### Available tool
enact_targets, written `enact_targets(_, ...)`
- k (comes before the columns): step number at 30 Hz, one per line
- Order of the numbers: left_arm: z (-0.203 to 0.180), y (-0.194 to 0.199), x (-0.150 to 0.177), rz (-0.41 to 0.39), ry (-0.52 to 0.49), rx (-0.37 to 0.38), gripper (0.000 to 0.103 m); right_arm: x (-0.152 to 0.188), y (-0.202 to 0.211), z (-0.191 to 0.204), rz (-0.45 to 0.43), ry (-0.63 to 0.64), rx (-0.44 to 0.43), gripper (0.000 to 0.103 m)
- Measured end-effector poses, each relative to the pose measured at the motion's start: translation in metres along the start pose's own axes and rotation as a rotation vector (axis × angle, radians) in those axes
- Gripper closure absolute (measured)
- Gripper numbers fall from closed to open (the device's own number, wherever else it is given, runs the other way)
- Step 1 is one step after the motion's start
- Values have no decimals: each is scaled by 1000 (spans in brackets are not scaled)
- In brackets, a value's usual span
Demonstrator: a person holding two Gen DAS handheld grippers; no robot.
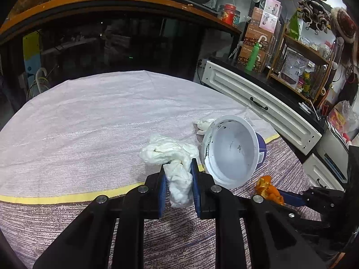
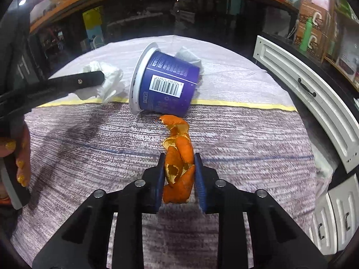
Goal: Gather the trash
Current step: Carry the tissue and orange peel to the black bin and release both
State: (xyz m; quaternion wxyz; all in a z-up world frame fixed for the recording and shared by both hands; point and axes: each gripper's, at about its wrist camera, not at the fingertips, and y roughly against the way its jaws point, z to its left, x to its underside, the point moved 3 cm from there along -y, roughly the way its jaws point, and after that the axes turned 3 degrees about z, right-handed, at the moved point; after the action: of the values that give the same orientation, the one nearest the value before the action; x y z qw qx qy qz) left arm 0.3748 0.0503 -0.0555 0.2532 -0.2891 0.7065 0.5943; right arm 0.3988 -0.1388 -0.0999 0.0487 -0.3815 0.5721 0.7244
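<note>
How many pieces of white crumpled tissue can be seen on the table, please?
2. One crumpled tissue is pinched in the left gripper, left of the tipped cup. A second tissue lies behind the cup's rim. More may be hidden behind the cup.

The left gripper (image 1: pixel 178 174) is pointing downward, its blue pads squeezing in on a crumpled white tissue (image 1: pixel 177 170) from both sides. The right gripper (image 2: pixel 179 168) is angling down as well, its jaws drawn in against a curl of orange peel (image 2: pixel 179 157) and pinching it between the pads. In the right wrist view, a hand (image 2: pixel 21 157) with glittery gold nails is wrapping around the left gripper's handle at the left edge.
</note>
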Motion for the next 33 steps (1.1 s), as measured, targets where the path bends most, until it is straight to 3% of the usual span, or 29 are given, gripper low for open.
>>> enact_targets(10, -11, 2, 8, -9, -47, -17, 83, 39, 55, -10, -73, -68, -17, 79)
enact_targets(18, -35, 15, 24, 6, -98, 6, 83, 84, 98, -35, -120, -132, 31, 79)
enact_targets(25, -72, 40, 50, 18, -162, 76, 83, 129, 128, -58, -142, -200, 76, 79)
enact_targets(33, -146, 66, 91, 14, -287, 188, 83, 196, 160, -91, -140, -340, 143, 79)
